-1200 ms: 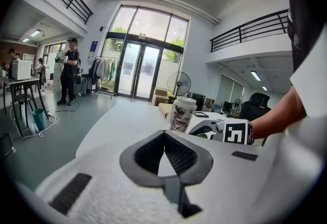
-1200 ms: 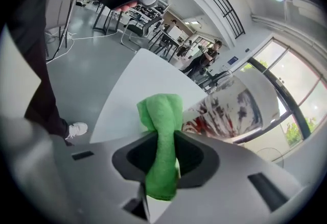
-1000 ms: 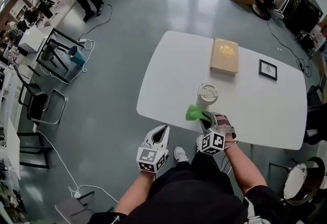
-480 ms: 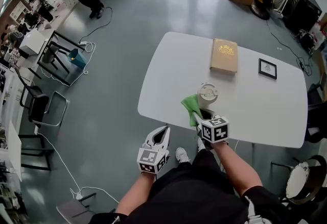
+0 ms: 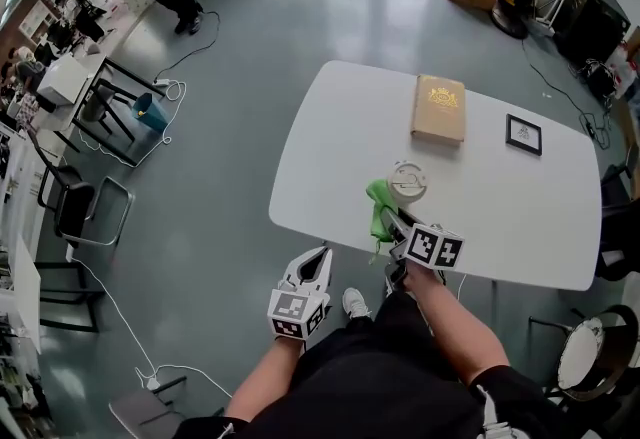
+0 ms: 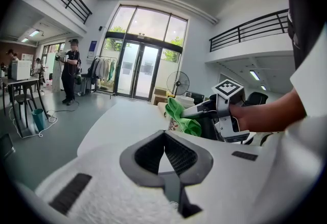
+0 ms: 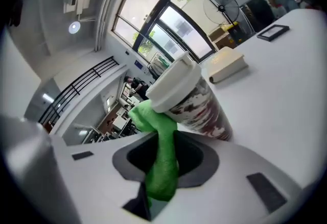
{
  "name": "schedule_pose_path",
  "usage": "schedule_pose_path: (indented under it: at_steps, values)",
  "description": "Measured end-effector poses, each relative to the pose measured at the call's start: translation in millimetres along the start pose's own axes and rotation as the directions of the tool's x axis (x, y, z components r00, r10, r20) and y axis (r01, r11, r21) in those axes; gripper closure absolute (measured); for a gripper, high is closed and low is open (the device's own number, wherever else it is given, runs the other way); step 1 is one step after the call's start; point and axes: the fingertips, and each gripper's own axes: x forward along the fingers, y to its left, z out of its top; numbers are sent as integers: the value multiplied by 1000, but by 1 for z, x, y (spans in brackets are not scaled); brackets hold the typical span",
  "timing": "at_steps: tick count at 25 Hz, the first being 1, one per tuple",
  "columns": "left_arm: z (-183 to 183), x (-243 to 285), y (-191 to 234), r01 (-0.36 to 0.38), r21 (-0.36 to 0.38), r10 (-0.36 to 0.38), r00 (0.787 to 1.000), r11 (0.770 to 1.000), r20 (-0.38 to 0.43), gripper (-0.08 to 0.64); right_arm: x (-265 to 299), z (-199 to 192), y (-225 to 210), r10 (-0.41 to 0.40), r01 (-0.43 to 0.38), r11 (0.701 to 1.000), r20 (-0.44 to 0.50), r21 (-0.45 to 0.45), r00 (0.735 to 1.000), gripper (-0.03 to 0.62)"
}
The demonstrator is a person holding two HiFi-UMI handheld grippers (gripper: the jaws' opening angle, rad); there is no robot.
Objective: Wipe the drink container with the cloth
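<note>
OK, largest first. White table (image 5: 330, 142) is the work surface, and we stand at its 6 o'clock edge. Book (image 5: 439, 110) lies flat at 12 o'clock from the drink container and the picture frame (image 5: 524, 135) at about 2 o'clock. Both are well apart from it, so we judge they sit clear of the wiping path.

Drink container (image 5: 406, 184), a lidded paper cup, stands upright near the table's 6 o'clock edge, within easy reach of our right arm. Green cloth (image 5: 380, 202) is bunched against the cup's wall at its 8 o'clock side. Right gripper view shows it touching just under the lid rim. We read this as the wipe under way on the side wall.

Right gripper (image 5: 390, 219): jaws clamped on the cloth's tail, and the free end pokes forward onto the cup. The jaws themselves don't appear to touch the cup.

Left gripper (image 5: 316, 262): at 7 o'clock from the cup, off the table, above our knee. Jaws are together at the tips with nothing between. It doesn't steady the cup, so we judge a firm push could tip it.
</note>
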Motion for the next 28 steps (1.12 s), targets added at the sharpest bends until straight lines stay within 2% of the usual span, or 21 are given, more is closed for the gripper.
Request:
schedule_pose_path:
  at_steps: [5,11,17,24,28]
  values:
    - [0,1,0,-1,-2,1,1000,1000,-4,552,8,-2,-12,-25,23,996,21,83,999,497]
    - [-3,0,4,-15,-7,15,1000,1000,-10,552,26,-16,-30,-71,69,979,0,193,997,497]
    - [-5,-1,10,-36,-15,36,999,999,-18,552,44,-34,-55,-110,121,938,-52,323,993,497]
    - [-7,-10,22,-73,-24,73,997,997,-23,552,56,-58,-82,-175,195,872,-87,448,981,497]
    - [-9,-12,26,-84,-27,83,996,996,-25,552,61,-61,-85,-184,203,862,-87,464,979,497]
